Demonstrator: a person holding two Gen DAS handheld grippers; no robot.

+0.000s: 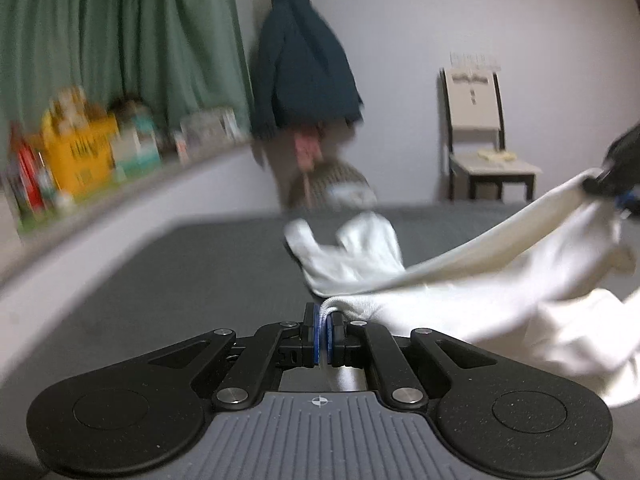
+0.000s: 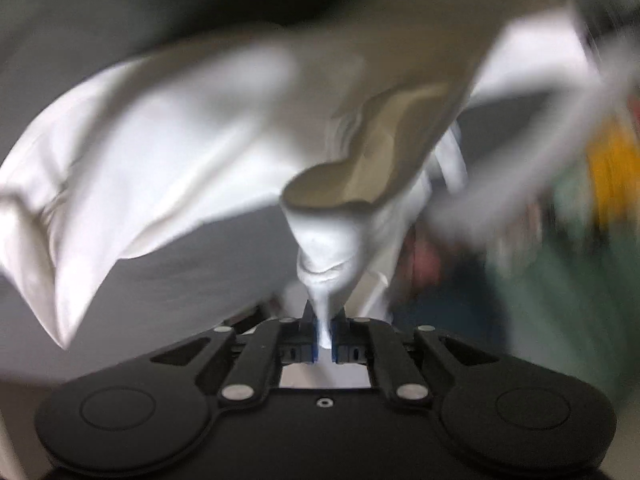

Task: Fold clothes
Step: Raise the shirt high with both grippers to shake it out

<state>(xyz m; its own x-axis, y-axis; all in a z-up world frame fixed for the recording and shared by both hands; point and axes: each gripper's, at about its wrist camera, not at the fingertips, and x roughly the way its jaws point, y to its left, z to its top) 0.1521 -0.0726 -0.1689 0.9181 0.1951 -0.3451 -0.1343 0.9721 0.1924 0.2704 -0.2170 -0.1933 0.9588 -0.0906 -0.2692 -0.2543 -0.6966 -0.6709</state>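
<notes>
White garment apparently unlabelled; surrounding writing blurred.

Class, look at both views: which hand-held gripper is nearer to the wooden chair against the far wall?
Right. The right hand-held gripper holds the white garment up just below the wooden chair in the left wrist view; the left hand-held gripper sits nearer the camera.

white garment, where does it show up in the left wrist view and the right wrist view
Left wrist view: the white garment fills the lower right, stretched from the left claw at bottom centre up to the right claw at the right edge.
Right wrist view: it spreads across the upper and middle picture, bunching down into the right claw.
Shared landmark: the yellow box, left in the left wrist view, a blurred yellow patch at the right in the other.
</notes>
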